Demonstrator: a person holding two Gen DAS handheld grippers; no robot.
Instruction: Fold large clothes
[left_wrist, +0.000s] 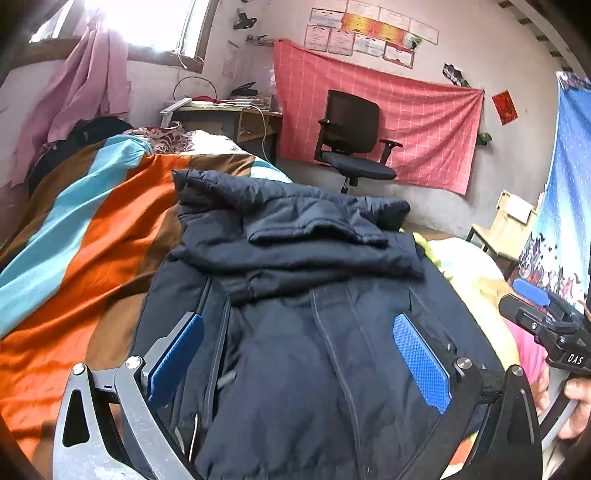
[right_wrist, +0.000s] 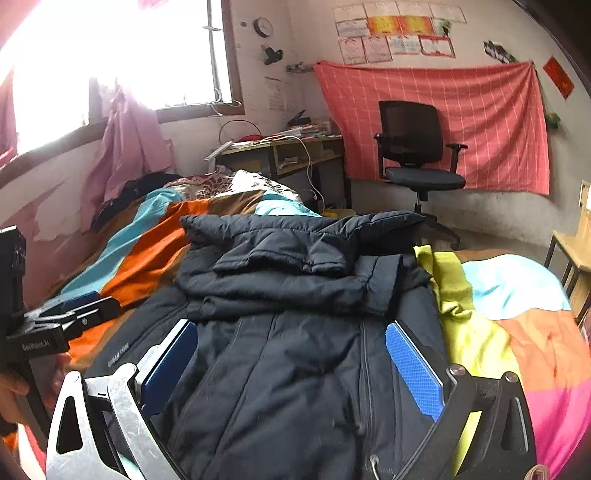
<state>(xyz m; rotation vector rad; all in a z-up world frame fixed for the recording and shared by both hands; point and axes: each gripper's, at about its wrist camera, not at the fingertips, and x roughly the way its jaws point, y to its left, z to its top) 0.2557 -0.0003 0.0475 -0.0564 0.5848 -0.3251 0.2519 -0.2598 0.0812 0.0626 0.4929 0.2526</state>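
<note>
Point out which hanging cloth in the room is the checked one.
The coral-red cloth pinned flat to the wall behind the office chair: it carries a white grid. The pink curtain by the window is plain.

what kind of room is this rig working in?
Most likely a lived-in bedroom that doubles as a study. A bed with a striped bedspread carries the dark jacket, a cluttered desk stands under the window, and an office chair sits by the wall.
</note>
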